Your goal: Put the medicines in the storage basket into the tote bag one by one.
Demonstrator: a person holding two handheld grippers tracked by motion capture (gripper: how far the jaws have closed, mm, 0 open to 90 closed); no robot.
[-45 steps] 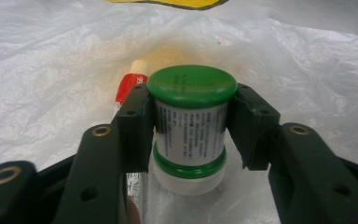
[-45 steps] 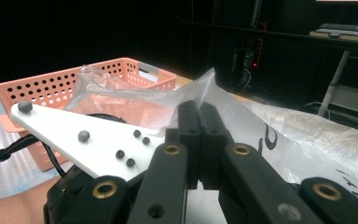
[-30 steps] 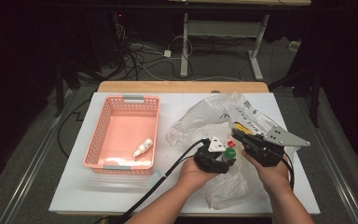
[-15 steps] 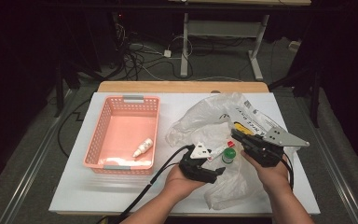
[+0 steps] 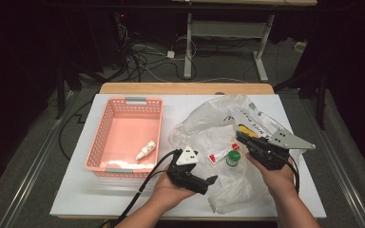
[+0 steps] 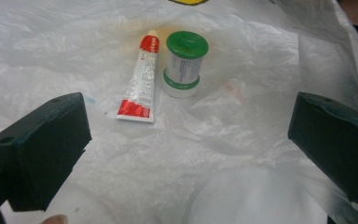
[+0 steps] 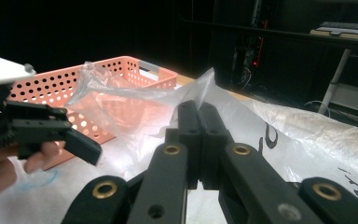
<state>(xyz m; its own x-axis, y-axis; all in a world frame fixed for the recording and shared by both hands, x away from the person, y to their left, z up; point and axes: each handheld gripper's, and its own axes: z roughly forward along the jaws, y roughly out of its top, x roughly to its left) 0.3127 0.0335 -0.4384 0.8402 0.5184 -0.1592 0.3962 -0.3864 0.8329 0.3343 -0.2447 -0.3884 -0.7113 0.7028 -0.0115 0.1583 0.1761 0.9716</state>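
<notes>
The left gripper view looks past its own two black jaws, which stand wide apart with nothing between them after just having been opening, onto a red-and-white tube (image 6: pixel 140 79) lying just beside a small white jar with a green lid (image 6: pixel 182 63), both on the thin crinkled clear plastic bag (image 6: pixel 242 121). The right gripper view instead shows the right gripper (image 7: pixel 199 122) with jaws pressed together on a raised edge of that bag. From the high view, the left gripper (image 5: pixel 204 183) sits near the white table's (image 5: pixel 76 199) front edge, the right gripper (image 5: pixel 243 137) rests over the bag, and the salmon-pink perforated plastic basket (image 5: pixel 100 137) stands apart to the left.
</notes>
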